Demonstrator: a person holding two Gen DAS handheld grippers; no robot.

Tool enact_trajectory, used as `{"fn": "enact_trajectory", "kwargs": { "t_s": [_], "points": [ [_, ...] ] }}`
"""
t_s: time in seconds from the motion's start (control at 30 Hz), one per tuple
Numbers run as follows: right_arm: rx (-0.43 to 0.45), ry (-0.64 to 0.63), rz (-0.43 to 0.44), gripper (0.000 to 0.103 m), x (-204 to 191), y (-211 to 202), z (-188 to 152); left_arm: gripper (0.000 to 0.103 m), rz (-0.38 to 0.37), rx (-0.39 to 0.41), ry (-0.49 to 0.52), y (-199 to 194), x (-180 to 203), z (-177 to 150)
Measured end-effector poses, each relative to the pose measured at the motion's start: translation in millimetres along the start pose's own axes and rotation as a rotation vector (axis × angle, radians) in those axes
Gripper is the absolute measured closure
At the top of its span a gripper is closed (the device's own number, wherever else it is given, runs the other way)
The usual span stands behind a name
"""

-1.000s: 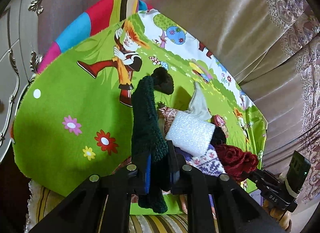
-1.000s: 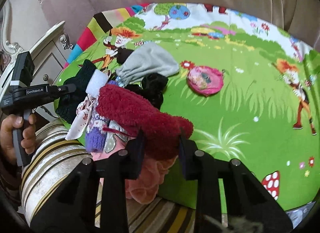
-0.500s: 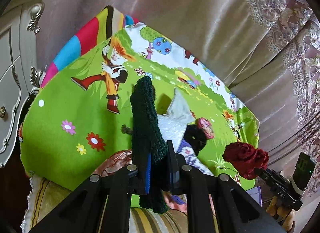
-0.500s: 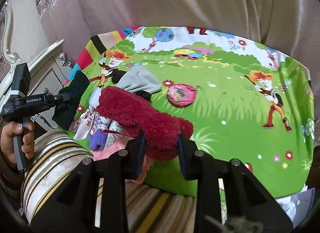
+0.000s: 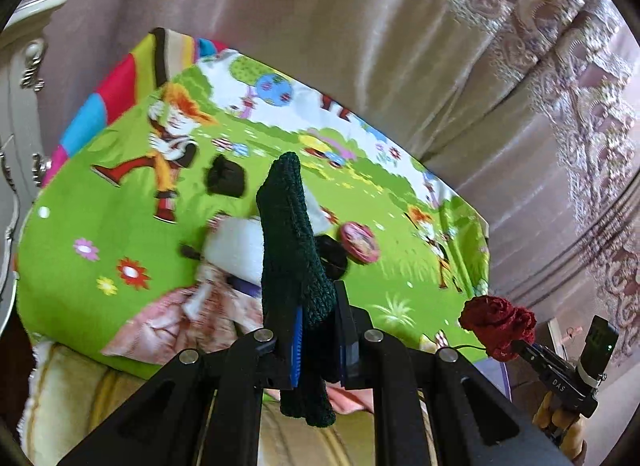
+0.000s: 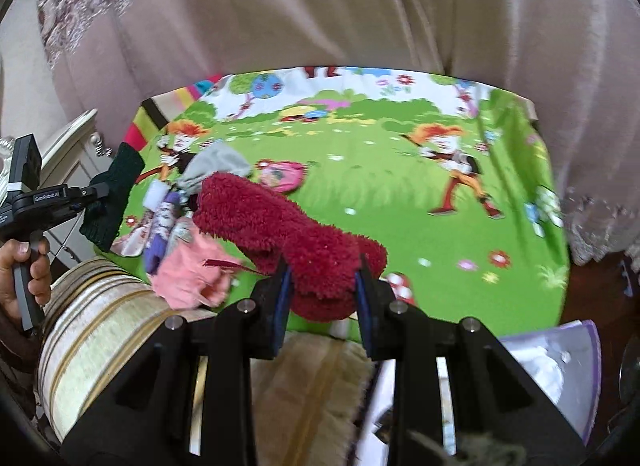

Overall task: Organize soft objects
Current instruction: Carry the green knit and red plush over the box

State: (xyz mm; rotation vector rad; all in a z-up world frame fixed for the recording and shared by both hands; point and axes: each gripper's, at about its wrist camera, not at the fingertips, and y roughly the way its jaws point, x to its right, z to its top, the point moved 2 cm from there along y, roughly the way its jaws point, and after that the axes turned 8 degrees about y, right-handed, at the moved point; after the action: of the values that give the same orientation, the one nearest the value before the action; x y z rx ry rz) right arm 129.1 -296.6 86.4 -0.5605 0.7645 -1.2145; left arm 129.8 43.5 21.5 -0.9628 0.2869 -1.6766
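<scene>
Left hand-held gripper (image 5: 318,340): clamped on dark green sock (image 5: 292,242). Right hand-held gripper (image 6: 322,292): clamped on red fuzzy sock (image 6: 280,225). Sock pile (image 6: 176,225): at 9 o'clock on cartoon blanket (image 6: 400,201).

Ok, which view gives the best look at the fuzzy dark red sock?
The right wrist view: the fuzzy dark red sock fills the centre, clamped in the right gripper. The left wrist view shows it only as a small bunched lump near the right edge.
</scene>
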Motion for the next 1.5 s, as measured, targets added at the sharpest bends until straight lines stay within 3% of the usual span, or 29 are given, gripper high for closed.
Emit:
{"fn": "enact_trajectory", "kwargs": {
  "t_s": [0.57, 1.0, 1.13, 1.27, 1.5],
  "points": [
    [0.071, 0.156, -0.141, 0.070, 100, -79, -43, 0.090, -0.226, -0.162, 0.207, 49, 162, -35],
    [0.131, 0.225, -0.245, 0.070, 151, -132, -71, 0.090, -0.362, -0.352, 0.422, 95, 293, -96],
    [0.134, 0.241, -0.267, 0.070, 162, -138, -80, 0.090, -0.384, -0.412, 0.438, 108, 317, -114],
    [0.139, 0.265, -0.277, 0.070, 173, -143, -88, 0.090, -0.429, -0.484, 0.390, 121, 329, -127],
    [0.144, 0.279, -0.291, 0.070, 183, -146, -94, 0.086, -0.411, -0.526, 0.430, 132, 348, -147]
  ]
}}
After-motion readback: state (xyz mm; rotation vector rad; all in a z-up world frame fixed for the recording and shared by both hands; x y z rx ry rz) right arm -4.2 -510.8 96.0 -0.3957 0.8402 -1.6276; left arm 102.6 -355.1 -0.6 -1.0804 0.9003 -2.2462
